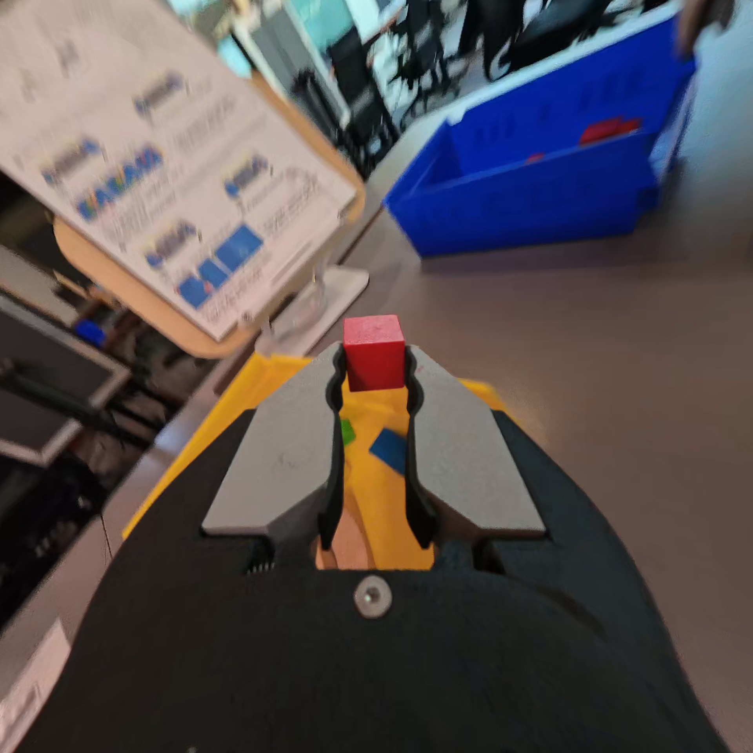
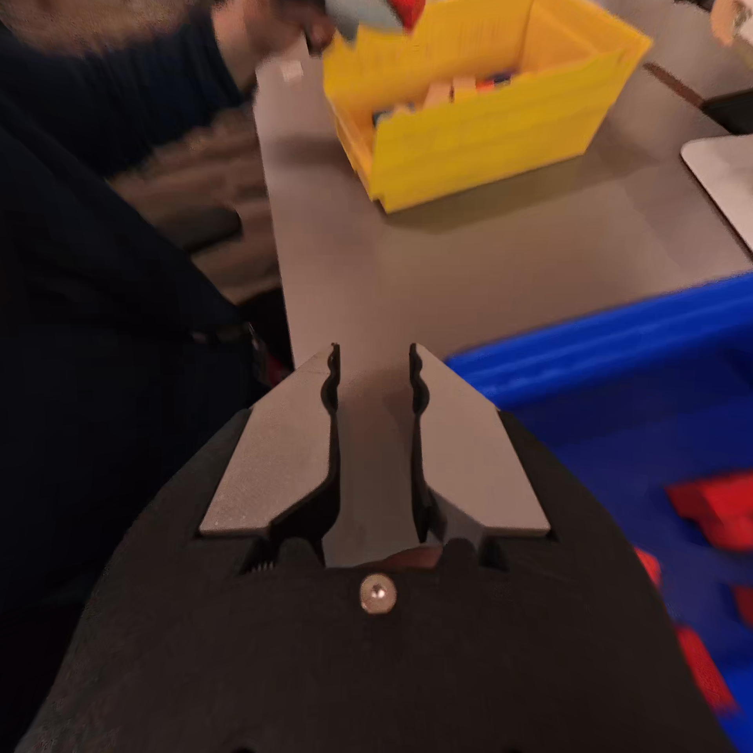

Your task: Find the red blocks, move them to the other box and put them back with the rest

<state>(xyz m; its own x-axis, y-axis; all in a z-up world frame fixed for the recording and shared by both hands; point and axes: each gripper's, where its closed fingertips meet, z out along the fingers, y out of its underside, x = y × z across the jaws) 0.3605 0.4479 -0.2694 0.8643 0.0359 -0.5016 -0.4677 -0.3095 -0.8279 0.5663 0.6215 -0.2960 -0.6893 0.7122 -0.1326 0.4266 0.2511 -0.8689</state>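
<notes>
You are working at a grey table [image 2: 509,277], with the blue box [image 1: 529,212] near its far edge and the yellow box [image 2: 481,150] well apart from it. Several red blocks already lie in the blue one. Your left gripper [image 1: 374,366] clamps a red block [image 1: 374,354] above the yellow box, probably headed over. Your right gripper [image 2: 374,358] is spread and bare beside the blue box.

Black claw [image 2: 374,350] bodies — grey wedge fingers [image 2: 281,456], black wavy pads, silver screw [image 2: 378,593].

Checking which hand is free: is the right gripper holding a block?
No, the right gripper stands open with only bare table between its fingers.
</notes>
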